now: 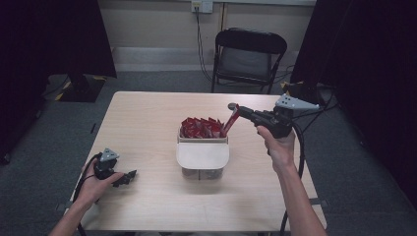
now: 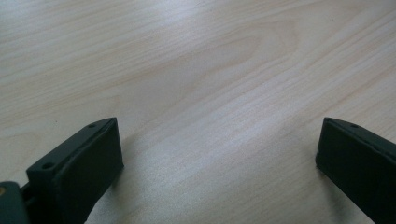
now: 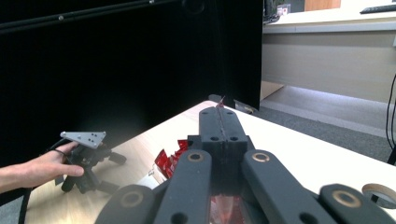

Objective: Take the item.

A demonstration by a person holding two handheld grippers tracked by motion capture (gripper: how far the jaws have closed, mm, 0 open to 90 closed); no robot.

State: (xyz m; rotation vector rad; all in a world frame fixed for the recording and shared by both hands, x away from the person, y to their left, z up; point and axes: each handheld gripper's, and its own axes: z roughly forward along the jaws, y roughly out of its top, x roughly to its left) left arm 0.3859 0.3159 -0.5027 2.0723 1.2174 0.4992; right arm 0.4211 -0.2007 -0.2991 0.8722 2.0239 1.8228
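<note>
A red packet (image 1: 231,120) hangs clamped in the right tongs (image 1: 233,106), raised just over the right end of the packet-filled container (image 1: 202,160) at mid-bench. The left tongs (image 1: 129,176) rest spread wide and empty near the bench's (image 1: 147,113) front left corner. Judging by this, one packet is mid-transfer, and whether it goes in or comes out cannot be told.

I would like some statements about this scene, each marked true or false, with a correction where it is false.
1. The right claw is shut on a red packet. True.
2. The left claw holds a red packet. False: its jaws stand wide apart over bare table, with nothing between them.
3. The white container stands near the middle of the table, with red packets in its far part. True.
4. The right claw rests on the table. False: it is raised above the container's far right corner.
5. A black folding chair stands beyond the far edge of the table. True.
</note>
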